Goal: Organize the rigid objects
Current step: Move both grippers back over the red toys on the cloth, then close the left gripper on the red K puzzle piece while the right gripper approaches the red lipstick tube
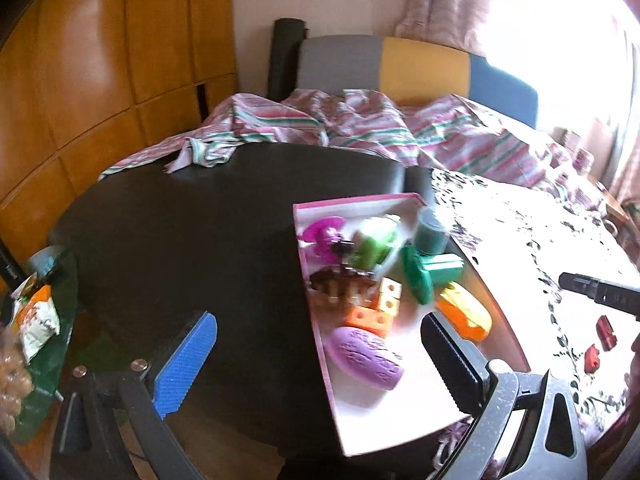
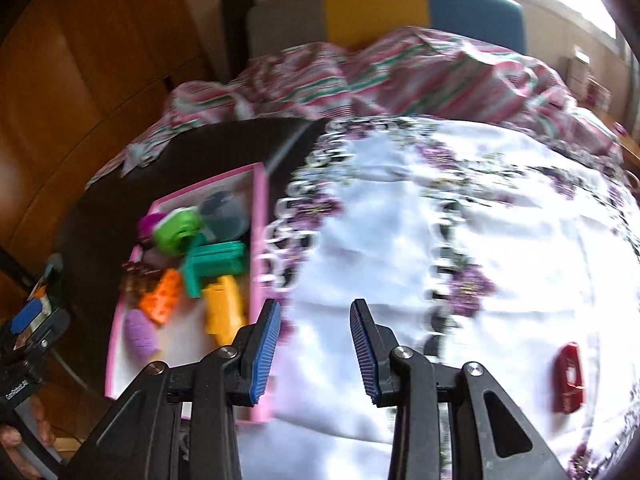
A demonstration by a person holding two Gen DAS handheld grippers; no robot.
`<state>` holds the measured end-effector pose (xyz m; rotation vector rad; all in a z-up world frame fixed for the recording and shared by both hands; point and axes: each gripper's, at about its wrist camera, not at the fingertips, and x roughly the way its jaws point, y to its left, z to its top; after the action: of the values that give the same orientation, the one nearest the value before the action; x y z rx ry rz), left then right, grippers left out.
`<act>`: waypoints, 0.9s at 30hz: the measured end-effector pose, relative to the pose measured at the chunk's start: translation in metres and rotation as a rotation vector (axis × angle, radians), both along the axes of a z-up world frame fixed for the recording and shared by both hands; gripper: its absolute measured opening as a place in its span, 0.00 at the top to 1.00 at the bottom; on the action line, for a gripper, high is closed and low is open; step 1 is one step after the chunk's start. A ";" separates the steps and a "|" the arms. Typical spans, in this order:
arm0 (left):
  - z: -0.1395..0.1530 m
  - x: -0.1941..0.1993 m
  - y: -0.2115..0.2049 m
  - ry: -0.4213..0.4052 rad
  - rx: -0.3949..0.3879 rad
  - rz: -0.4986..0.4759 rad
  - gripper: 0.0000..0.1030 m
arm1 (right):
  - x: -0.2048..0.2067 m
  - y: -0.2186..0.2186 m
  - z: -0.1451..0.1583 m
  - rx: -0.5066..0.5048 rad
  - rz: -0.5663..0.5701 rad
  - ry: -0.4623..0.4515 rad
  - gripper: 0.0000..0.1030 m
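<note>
Now the right gripper [image 2: 314, 350], spread and empty, hovers left of the red block [image 2: 568, 378].

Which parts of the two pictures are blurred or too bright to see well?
Left wrist view: the window is blown out white, and glare washes the tablecloth; the toys in the pink box are slightly smeared. Right wrist view: the tablecloth and the red piece are streaked; the blue fingers stay sharp.
</note>
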<state>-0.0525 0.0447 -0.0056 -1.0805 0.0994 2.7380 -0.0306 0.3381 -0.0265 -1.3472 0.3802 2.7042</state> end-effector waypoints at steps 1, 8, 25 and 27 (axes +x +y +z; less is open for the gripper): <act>0.000 0.001 0.004 0.001 -0.003 -0.011 0.00 | 0.004 0.008 0.001 0.004 -0.018 -0.001 0.65; 0.002 0.004 0.040 -0.002 -0.015 -0.115 0.00 | 0.036 0.074 0.004 -0.011 -0.187 0.001 0.65; 0.002 0.014 0.137 -0.018 -0.035 -0.352 0.00 | 0.132 0.197 -0.006 -0.340 -0.635 0.293 0.64; -0.001 0.015 0.153 -0.042 -0.028 -0.393 0.00 | 0.135 0.196 -0.003 -0.359 -0.626 0.323 0.64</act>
<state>-0.0375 0.1975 -0.0069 -1.0018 0.3094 2.3685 0.1039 0.5344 -0.0299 -0.6605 1.1422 2.3581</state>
